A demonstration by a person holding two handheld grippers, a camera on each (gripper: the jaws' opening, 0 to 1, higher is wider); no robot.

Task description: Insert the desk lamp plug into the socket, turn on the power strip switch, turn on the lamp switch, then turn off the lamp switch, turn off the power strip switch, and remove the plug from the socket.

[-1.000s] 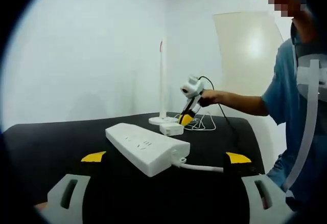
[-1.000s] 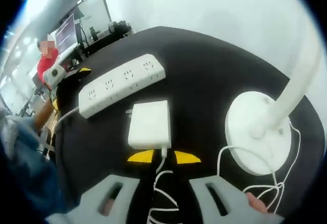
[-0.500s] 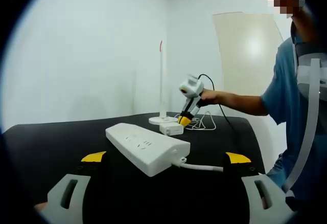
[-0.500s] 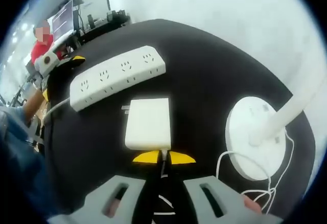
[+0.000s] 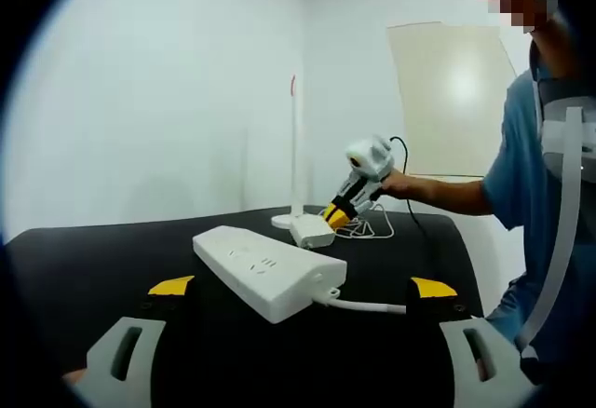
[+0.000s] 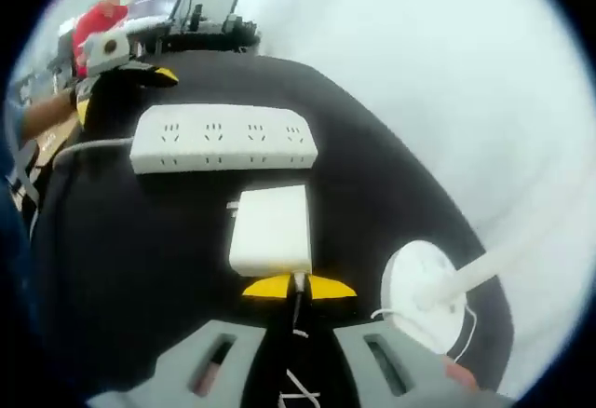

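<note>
The black table (image 6: pixel 391 184) carries everything, and I take the power strip (image 6: pixel 222 138) as the landmark. It lies flat with its row of sockets facing up. Just beside its long side, on the side nearer to the right gripper, lies the flat white plug block (image 6: pixel 271 228); its prongs seem to point at the strip, and the two do not touch. Further from the strip, beyond the plug block, stands the round lamp base (image 6: pixel 419 294) with its stem (image 5: pixel 296 147) going up.

The right gripper (image 6: pixel 298 287) has its yellow tips pressed together on the thin white cable (image 6: pixel 296 307), right where it leaves the plug block. The left gripper (image 5: pixel 303 287) is spread wide and holds nothing; it waits at the cable end of the strip.

The step in hand seems to be bringing the plug to a socket. I think the hold on the cable is weak, so it is better to move slowly, keep the block level and line the prongs over one socket. The left gripper could press down on the strip so that it does not slide.
</note>
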